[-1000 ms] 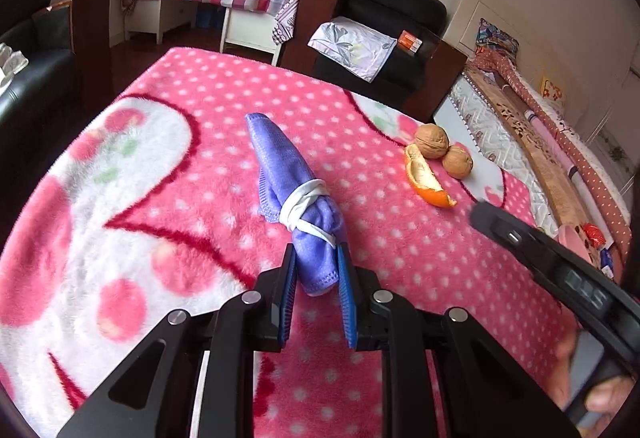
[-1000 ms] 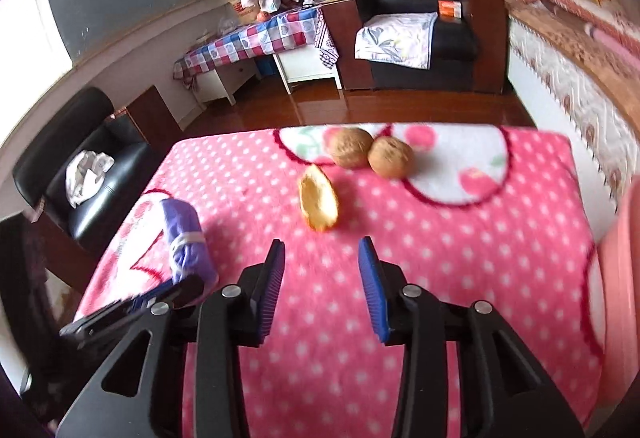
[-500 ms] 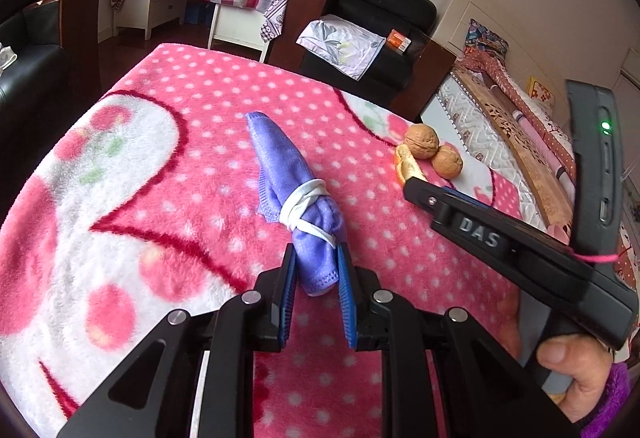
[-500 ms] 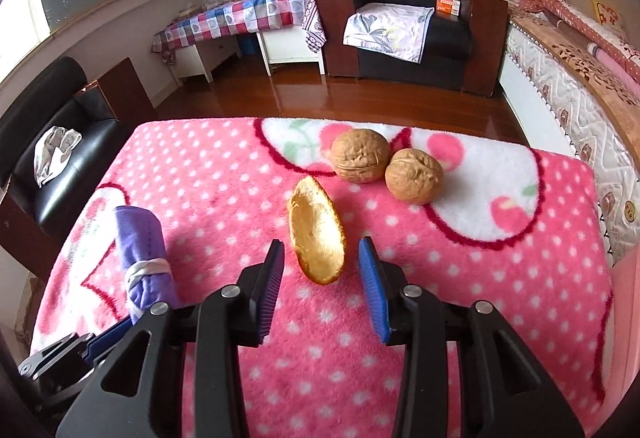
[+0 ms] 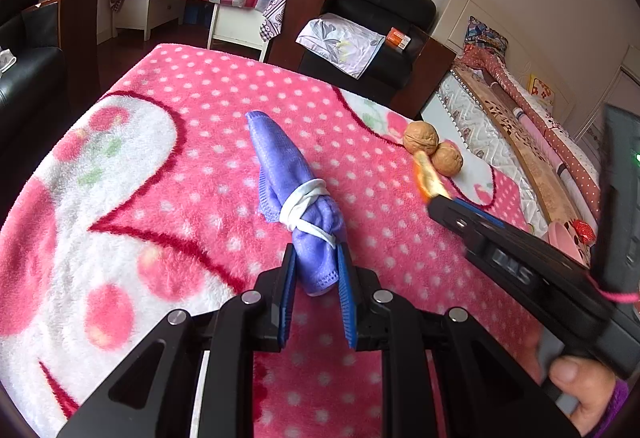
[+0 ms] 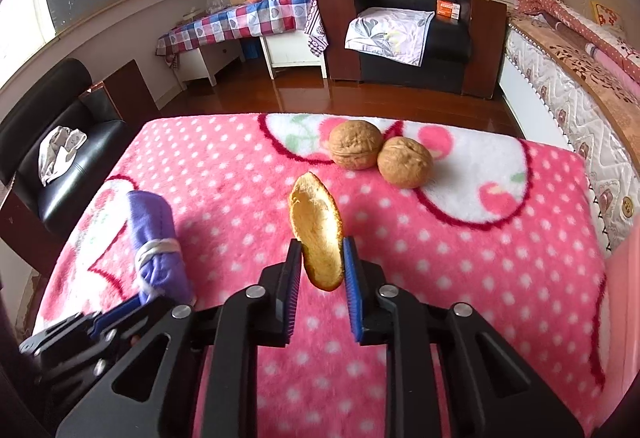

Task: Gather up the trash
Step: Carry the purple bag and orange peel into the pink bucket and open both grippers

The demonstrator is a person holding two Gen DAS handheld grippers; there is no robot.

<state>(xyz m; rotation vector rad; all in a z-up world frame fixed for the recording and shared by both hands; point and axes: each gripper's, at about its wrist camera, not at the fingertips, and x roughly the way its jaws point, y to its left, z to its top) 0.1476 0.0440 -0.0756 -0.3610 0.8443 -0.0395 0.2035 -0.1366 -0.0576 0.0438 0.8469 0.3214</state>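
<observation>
A piece of orange peel (image 6: pixel 317 234) is pinched between the jaws of my right gripper (image 6: pixel 319 258), raised a little off the pink dotted blanket (image 6: pixel 460 258). It also shows in the left wrist view (image 5: pixel 426 175). Two walnuts (image 6: pixel 355 149) (image 6: pixel 405 161) lie just beyond it, touching each other. My left gripper (image 5: pixel 316 270) is shut on the near end of a rolled purple cloth (image 5: pixel 294 197) tied with a white band, which lies on the blanket. The cloth shows at the left in the right wrist view (image 6: pixel 156 242).
The blanket's far edge (image 6: pixel 280 115) drops to a wooden floor. A black armchair (image 6: pixel 416 21) and a checked-cloth table (image 6: pixel 240 21) stand beyond. A bed (image 6: pixel 572 77) runs along the right, a black sofa (image 6: pixel 52 157) on the left.
My right gripper moved forward over the orange peel, closed on it and lifted it slightly. My left gripper kept its hold on the purple cloth.
</observation>
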